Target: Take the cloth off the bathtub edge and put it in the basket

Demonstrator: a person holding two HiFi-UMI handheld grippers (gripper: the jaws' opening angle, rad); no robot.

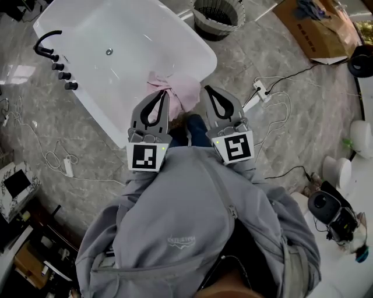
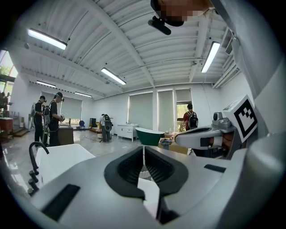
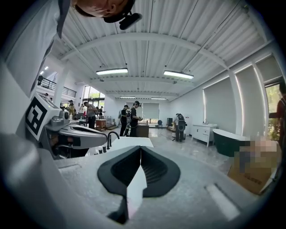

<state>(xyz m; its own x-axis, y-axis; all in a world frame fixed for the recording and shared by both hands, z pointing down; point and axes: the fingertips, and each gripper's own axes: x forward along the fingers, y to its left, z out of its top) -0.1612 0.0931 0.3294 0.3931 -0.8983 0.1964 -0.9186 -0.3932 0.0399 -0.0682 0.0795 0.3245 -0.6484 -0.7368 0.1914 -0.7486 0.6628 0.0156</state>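
A pink cloth [image 1: 175, 92] lies crumpled over the near rim of the white bathtub [image 1: 116, 41]. My left gripper [image 1: 163, 95] is shut and empty, its tip just left of the cloth. My right gripper [image 1: 207, 88] is also shut and empty, just right of the cloth. The dark woven basket [image 1: 217, 17] stands on the floor beyond the tub's right end. In the left gripper view the closed left gripper [image 2: 143, 147] points level across the room; the cloth is hidden below it. The right gripper view shows the closed right gripper [image 3: 140, 148] over the tub's end [image 3: 129, 142].
A black faucet [image 1: 45, 42] and knobs sit on the tub's left rim. An open cardboard box [image 1: 317, 29] lies at the top right. A power strip [image 1: 259, 90] with cables lies right of the tub. Several people stand far across the hall.
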